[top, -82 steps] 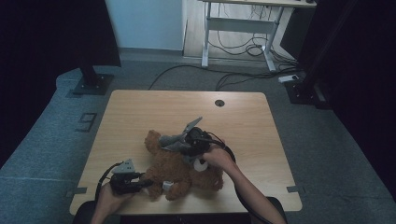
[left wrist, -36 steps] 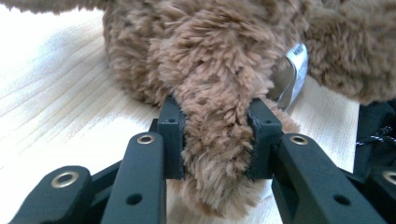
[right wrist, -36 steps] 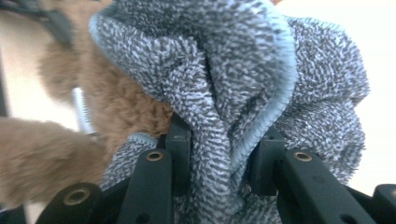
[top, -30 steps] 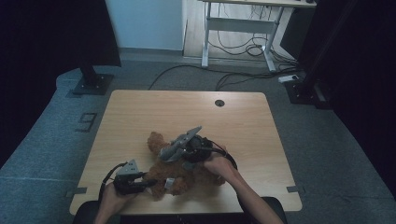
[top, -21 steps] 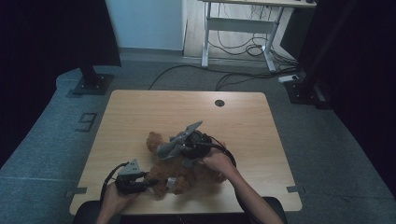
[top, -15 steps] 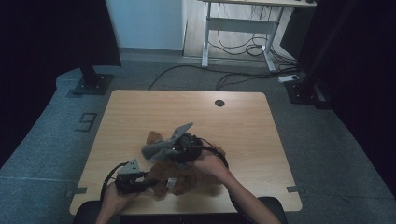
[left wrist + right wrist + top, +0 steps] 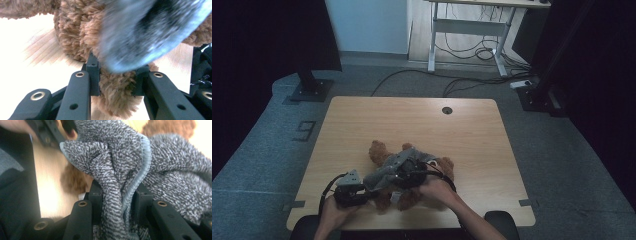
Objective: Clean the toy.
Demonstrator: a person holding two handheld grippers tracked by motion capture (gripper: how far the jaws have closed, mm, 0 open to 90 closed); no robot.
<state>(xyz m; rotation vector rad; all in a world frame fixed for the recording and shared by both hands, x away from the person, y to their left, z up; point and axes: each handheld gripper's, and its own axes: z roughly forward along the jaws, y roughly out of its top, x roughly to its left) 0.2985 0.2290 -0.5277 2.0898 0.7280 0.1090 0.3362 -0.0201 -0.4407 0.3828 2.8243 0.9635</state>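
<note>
Down on the big wooden table (image 7: 362, 125) lies my brown teddy (image 7: 379, 152), close to my edge, with a grey knit cloth (image 7: 384, 172) across its middle. My right gripper (image 7: 116, 202) has its jaws pinched tight on a fold of that cloth. My left gripper (image 7: 116, 80) squeezes a fuzzy brown bit of the teddy, maybe a leg, though the cloth blurs that view. Its jaws have just been closing a little on the fur.
</note>
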